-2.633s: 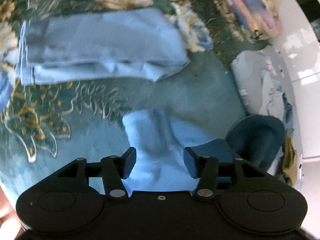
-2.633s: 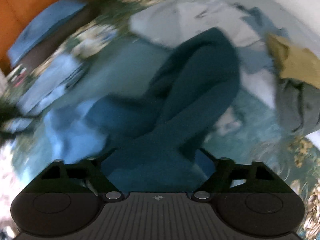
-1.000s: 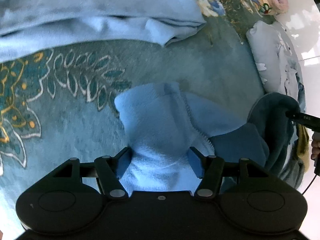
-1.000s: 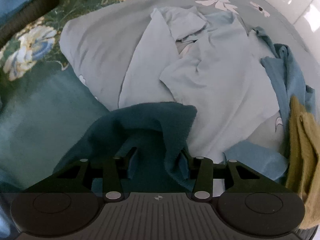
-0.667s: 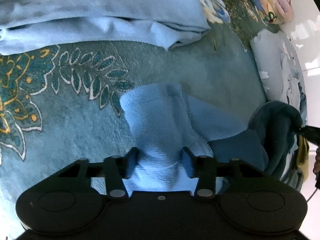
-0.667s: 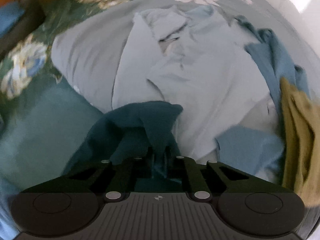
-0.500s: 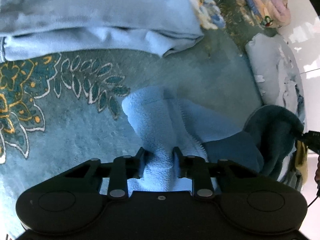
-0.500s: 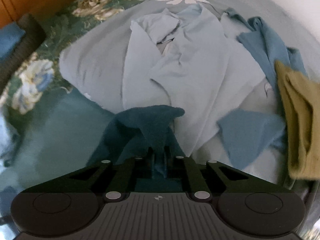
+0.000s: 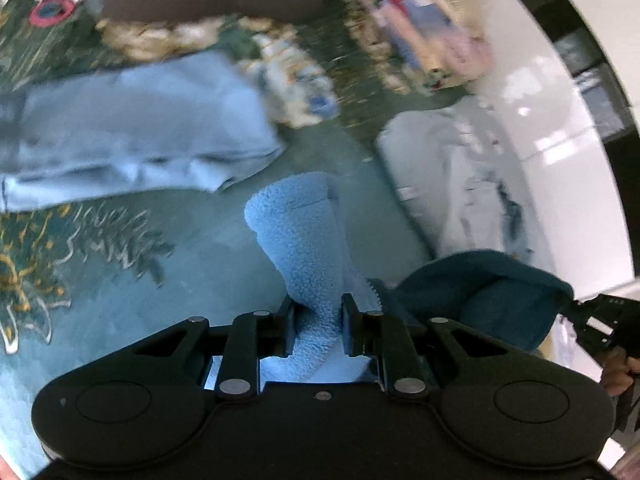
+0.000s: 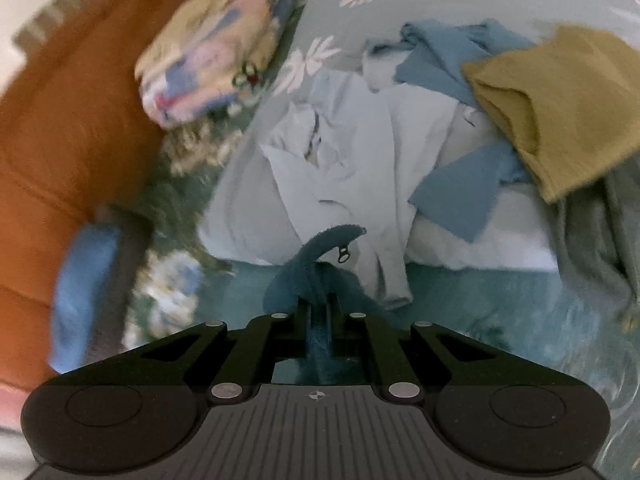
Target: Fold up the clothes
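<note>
A two-tone fleece jacket hangs between my grippers, lifted off the teal carpet. My left gripper is shut on its light blue fleece part. Its dark teal part sags to the right toward my right gripper, seen at the edge of the left wrist view. In the right wrist view my right gripper is shut on the dark teal fleece, with a metal zipper pull dangling beside it.
A folded light blue garment lies on the patterned carpet at left. A pile of unfolded clothes with a mustard top lies ahead right. A folded floral blanket and an orange sofa stand behind.
Both grippers closed on the fleece jacket and lifted it off the carpet. The views pulled back and up, showing more of the room.
</note>
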The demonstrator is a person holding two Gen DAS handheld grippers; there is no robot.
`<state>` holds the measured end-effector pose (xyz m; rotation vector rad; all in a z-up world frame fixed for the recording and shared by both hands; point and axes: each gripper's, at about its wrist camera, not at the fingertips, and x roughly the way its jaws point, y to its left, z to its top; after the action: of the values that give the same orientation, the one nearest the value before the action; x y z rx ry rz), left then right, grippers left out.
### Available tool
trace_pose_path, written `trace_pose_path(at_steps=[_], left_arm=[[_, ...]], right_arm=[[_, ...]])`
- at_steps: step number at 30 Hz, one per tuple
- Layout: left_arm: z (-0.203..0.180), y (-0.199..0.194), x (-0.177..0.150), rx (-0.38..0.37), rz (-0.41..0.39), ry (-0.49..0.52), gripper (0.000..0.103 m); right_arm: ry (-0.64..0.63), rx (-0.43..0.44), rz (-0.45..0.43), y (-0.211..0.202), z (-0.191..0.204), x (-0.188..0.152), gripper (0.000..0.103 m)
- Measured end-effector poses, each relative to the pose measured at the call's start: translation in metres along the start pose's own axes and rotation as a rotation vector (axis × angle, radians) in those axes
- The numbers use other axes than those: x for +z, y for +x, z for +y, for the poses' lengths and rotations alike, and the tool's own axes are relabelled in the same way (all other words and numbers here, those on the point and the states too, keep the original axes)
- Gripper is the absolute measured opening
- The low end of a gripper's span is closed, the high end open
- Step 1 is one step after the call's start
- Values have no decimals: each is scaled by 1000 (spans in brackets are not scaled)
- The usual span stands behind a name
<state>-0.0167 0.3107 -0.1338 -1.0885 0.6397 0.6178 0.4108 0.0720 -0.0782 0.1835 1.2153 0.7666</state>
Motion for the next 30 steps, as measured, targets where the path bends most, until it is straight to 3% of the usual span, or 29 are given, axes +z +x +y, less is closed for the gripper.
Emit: trace_pose_path(at_steps=[8,15,21,30], left_arm=[[-35,-38,1,-95,-4,104,16],[-59,-73,-5,-160,-24,169,16],[-83,-105,-33,-195,-76,200,16],[-128,-149,-81,-252,-116,268,16]], right_arm=[[188,97,-121,-79,-17,-41,5],[267,142,-196,-132,-26,-75,5],[293,215,-249,-177,-45,-99,5],[332,265,-369,-278,-104,-156,5]])
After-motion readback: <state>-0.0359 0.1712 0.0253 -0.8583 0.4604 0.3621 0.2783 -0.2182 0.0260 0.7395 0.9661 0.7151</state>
